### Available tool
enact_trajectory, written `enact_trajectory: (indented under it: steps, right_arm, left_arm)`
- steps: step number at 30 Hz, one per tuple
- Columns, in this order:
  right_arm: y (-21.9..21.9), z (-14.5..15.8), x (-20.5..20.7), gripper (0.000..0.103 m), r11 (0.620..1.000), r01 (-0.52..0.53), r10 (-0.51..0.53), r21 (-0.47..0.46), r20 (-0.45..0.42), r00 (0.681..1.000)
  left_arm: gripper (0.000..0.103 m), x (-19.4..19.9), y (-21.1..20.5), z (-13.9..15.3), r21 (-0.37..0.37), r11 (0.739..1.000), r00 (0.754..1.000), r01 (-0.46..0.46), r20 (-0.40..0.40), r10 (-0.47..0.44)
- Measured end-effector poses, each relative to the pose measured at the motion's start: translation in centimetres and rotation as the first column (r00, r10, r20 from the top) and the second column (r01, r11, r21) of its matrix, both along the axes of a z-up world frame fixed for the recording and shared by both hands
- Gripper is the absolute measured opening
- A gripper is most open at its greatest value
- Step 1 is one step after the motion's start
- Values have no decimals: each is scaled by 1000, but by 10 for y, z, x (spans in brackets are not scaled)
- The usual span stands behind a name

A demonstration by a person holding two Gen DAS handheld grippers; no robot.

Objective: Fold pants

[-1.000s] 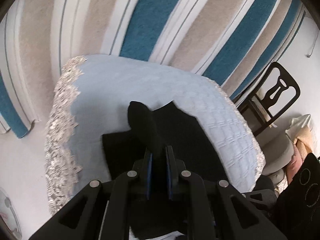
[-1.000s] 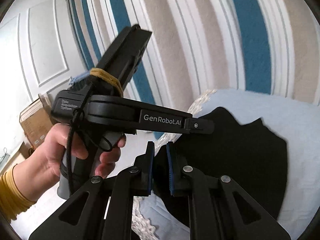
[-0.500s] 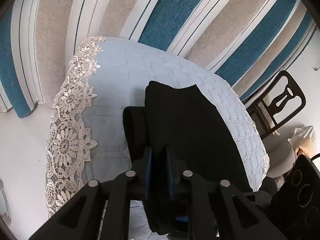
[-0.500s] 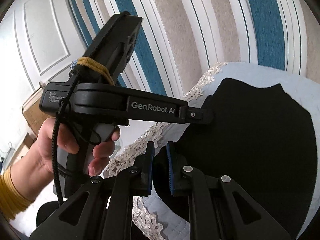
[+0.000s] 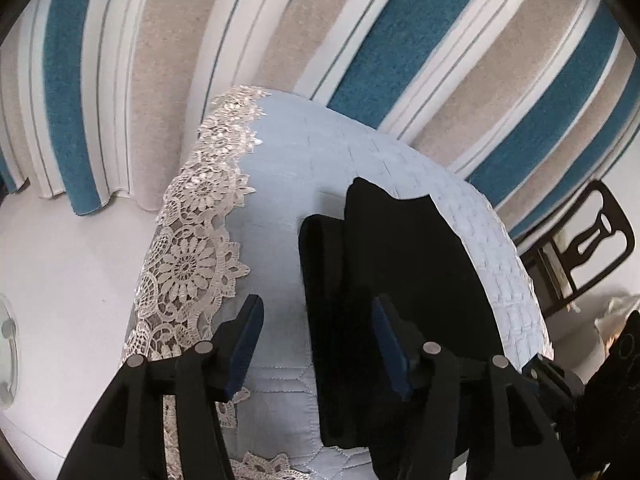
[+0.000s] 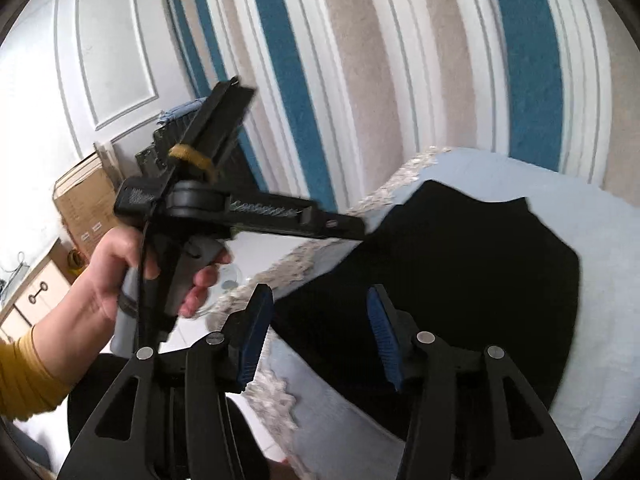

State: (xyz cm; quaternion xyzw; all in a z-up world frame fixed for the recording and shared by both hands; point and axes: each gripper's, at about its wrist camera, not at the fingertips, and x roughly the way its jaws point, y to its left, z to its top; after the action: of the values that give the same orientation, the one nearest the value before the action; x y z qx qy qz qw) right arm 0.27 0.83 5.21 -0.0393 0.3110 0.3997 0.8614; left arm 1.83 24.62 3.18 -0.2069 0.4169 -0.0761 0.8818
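- Release just done: both claws, clamped on black cloth a second ago, now have their jaws opening.
- Left claw wide, pads off the fabric; folded edge of the pants lies under and between the fingers, not pinched.
- Right claw wide too, near edge of the pants lies below the gap, nothing gripped.
- Pants, lifted and bunched a second ago, now lie flat as a compact black stack on the pale blue cloth; lower layer peeks out along the left side in my left view.
- Judgement: this fold is laid down; next is either another fold or smoothing, can't say which.
- My left hand grips its tool handle, mustard sleeve at the wrist.
- Counter carries a quilted blue cover with a lace border.
- Room: striped teal-beige-white rug, dark chair at right, white panelled door, cardboard box.
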Motion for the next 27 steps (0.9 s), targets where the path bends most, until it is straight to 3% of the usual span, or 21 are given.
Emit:
enact_trajectory:
  steps: [2,6,8,13,20,27]
  right_arm:
    - [2,-7,2,55,999,21,-21,-46,1,1000]
    - [14,-25,-6,59,993,-52,48,-102,-41,998]
    - [18,-25,-15,68,988,-81,82,-129,3,997]
    - [23,-18,-26,69,981,-86,104,-175,101,989]
    - [46,-40,-30,74,942,-28,100,-334,203,974]
    - [69,-56,-28,75,889,73,90,-452,329,940]
  left_arm:
    - [60,0,0,-2,-16,1000,1000,-3,-12,3]
    - [63,-6,-1,-1,-20,1000,1000,-8,1,8]
    - [67,-7,1,-3,-34,999,1000,-12,-3,12]
    - [67,-10,3,-8,-21,1000,1000,-13,-14,12]
    - [74,-11,8,-7,-33,999,1000,-12,-5,11]
    - [78,-7,10,-15,-117,993,999,18,-30,-22]
